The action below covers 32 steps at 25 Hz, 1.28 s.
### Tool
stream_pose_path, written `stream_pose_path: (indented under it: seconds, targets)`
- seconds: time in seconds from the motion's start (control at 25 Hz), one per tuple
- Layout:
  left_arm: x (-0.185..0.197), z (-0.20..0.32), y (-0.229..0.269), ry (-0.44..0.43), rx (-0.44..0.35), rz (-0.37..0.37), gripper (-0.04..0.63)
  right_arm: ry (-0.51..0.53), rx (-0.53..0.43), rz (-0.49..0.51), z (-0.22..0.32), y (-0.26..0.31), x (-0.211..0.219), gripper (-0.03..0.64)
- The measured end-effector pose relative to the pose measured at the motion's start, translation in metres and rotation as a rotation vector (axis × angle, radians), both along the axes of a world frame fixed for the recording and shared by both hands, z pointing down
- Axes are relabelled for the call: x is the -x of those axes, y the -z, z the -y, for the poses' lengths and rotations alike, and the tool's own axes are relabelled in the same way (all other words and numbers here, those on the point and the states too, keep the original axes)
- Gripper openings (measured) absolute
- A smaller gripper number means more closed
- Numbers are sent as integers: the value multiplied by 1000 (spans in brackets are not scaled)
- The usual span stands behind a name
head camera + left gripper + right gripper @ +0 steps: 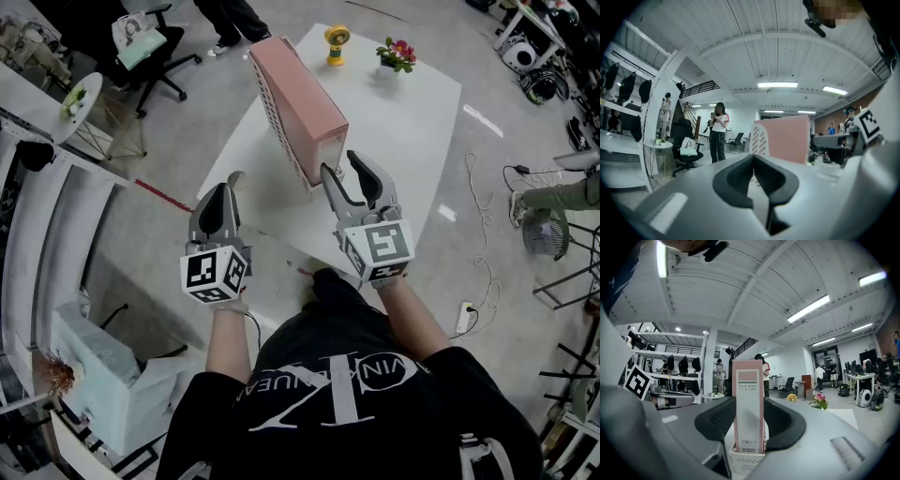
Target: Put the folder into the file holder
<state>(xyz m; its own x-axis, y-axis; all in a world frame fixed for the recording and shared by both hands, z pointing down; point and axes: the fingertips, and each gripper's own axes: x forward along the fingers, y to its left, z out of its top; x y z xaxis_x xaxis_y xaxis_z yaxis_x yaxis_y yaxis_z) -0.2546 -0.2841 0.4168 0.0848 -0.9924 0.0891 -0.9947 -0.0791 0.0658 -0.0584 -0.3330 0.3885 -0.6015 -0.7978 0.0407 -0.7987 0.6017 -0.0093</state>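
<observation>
A pink file-box folder [305, 103] stands upright in the white slotted file holder [278, 120] on the white table [412, 131]. My right gripper [340, 164] is at the folder's near end. In the right gripper view the folder's spine [747, 399] rises between the jaws with the pads against both its sides, and the holder's front [745, 461] shows below it. My left gripper [232, 180] hangs off the table's left edge, shut with nothing in it. From the left gripper [754, 183] view the folder [787, 140] and the slotted holder [758, 138] stand ahead to the right.
A yellow toy [337, 44] and a small flower pot [397, 54] sit at the table's far end. On the floor are an office chair [155, 56] and a round side table [80, 98] to the left, and a fan [544, 234] and cables to the right.
</observation>
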Motion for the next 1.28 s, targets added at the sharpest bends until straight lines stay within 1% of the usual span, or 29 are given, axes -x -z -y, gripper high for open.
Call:
stream_pose_path:
  seconds: [0.32, 0.44, 0.64, 0.92, 1.28]
  targets:
    - [0, 1, 9, 5, -14, -2, 0, -33, 13, -12, 6, 9, -24, 47]
    - [2, 1, 10, 18, -9, 4, 0, -38, 12, -1, 9, 13, -32, 21]
    - [7, 2, 16, 37, -11, 6, 0, -28, 7, 10, 15, 22, -39, 6]
    - [15, 3, 24, 54, -26, 3, 0, -21, -6, 18, 23, 32, -46, 6]
    - [19, 6, 35, 60, -46, 3, 0, 15, -6, 31, 30, 37, -45, 6]
